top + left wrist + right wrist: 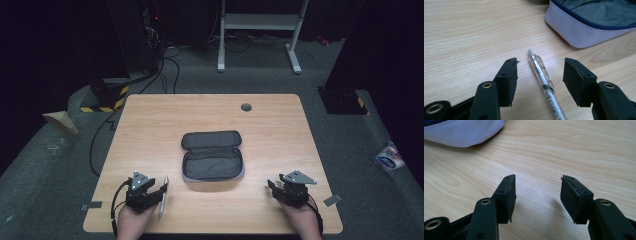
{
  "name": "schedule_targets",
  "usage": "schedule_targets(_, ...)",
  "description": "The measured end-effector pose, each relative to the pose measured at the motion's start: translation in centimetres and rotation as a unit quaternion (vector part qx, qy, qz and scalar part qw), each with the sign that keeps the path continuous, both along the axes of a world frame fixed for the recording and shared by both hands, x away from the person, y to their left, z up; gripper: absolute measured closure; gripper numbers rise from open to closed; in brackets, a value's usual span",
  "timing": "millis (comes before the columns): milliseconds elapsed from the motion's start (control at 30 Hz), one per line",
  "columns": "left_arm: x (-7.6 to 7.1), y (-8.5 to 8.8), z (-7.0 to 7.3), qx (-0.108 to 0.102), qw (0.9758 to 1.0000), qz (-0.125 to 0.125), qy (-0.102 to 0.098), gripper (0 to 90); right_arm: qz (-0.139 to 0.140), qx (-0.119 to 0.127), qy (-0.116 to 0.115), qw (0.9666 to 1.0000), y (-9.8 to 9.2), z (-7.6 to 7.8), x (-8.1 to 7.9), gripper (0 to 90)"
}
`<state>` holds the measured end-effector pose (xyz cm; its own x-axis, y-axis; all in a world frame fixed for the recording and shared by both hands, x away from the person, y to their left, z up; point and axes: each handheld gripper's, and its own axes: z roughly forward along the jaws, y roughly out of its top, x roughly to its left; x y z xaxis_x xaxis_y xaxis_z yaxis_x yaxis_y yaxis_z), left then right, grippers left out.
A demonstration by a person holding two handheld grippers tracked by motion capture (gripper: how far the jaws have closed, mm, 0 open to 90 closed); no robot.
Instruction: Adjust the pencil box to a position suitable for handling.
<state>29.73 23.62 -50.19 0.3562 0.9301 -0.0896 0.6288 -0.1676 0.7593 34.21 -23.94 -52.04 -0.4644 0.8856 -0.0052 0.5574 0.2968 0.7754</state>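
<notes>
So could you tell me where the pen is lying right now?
The pen lies on the table between the left gripper's open jaws, near-left of the pouch.

Dark lab: cables [165, 65], table [150, 115], desk frame [260, 22]

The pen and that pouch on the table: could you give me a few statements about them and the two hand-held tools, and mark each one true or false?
1. The pen lies on the table between the open jaws of the left tool. True.
2. The pencil case is zipped shut. False: it lies open, its lid folded back.
3. The right tool grips the pen. False: its jaws are open over bare wood.
4. The pen lies inside the pencil case. False: it lies on the table beside it.
5. The pencil case sits between the two tools, farther from the person. True.
</notes>
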Motion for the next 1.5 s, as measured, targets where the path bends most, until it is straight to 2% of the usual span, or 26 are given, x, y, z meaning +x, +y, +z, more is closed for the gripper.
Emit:
schedule_targets(67, 0.0, -0.2, -0.2, -0.007, 1.0, -0.001, 0.005, 45.3, 0.005, -0.005, -0.003, 1.0, 0.1, 0.0, 0.0, 46.0)
schedule_targets(433, 0.2, -1.1, -1.0, 0.022, 0.9987, -0.033, 0.033, 48.0, 0.011, -0.014, 0.012, 0.9998, 0.3, -0.1, 0.1, 46.1)
schedule_targets(500, 0.1, -1.2, -1.0, 0.02, 0.9986, -0.034, 0.034, 48.8, 0.012, -0.015, 0.017, 0.9997, 0.3, -0.2, 0.1, 45.9)
schedule_targets(633, 0.0, -1.4, -1.0, 0.037, 0.9978, -0.034, 0.043, 50.6, 0.014, -0.014, 0.025, 0.9995, 0.3, -0.2, 0.3, 45.6)
schedule_targets(733, -0.2, -1.4, -0.9, 0.044, 0.9976, -0.031, 0.042, 51.9, 0.011, -0.01, 0.026, 0.9995, 0.3, -0.2, 0.3, 45.4)
schedule_targets(867, -0.5, -1.2, -0.9, 0.043, 0.9976, -0.03, 0.046, 57.3, 0.014, -0.015, 0.027, 0.9994, 0.4, -0.2, 0.3, 44.1)
schedule_targets(933, -0.7, -1.0, -1.0, 0.039, 0.9977, -0.029, 0.048, 57.6, 0.017, -0.018, 0.026, 0.9994, 0.5, -0.2, 0.4, 43.9)
schedule_targets(1133, -0.9, -0.9, -1.2, 0.044, 0.9973, -0.034, 0.047, 58.6, 0.015, -0.02, 0.026, 0.9994, 0.7, -0.2, 0.5, 43.9)
schedule_targets(1233, -1.1, -1.0, -1.3, 0.047, 0.9974, -0.03, 0.045, 61.8, 0.014, -0.021, 0.026, 0.9994, 0.8, -0.2, 0.6, 43.9)
schedule_targets(1333, -1.2, -0.9, -1.3, 0.047, 0.9974, -0.035, 0.043, 65.4, 0.016, -0.02, 0.026, 0.9993, 0.9, -0.2, 0.7, 43.9)
schedule_targets(1433, -1.4, -0.9, -1.3, 0.056, 0.9969, -0.04, 0.038, 69.3, 0.015, -0.02, 0.026, 0.9993, 0.9, -0.2, 0.7, 43.9)
schedule_targets(1500, -1.5, -0.9, -1.4, 0.052, 0.9974, -0.037, 0.034, 70.1, 0.016, -0.02, 0.026, 0.9993, 0.9, -0.2, 0.7, 44.0)
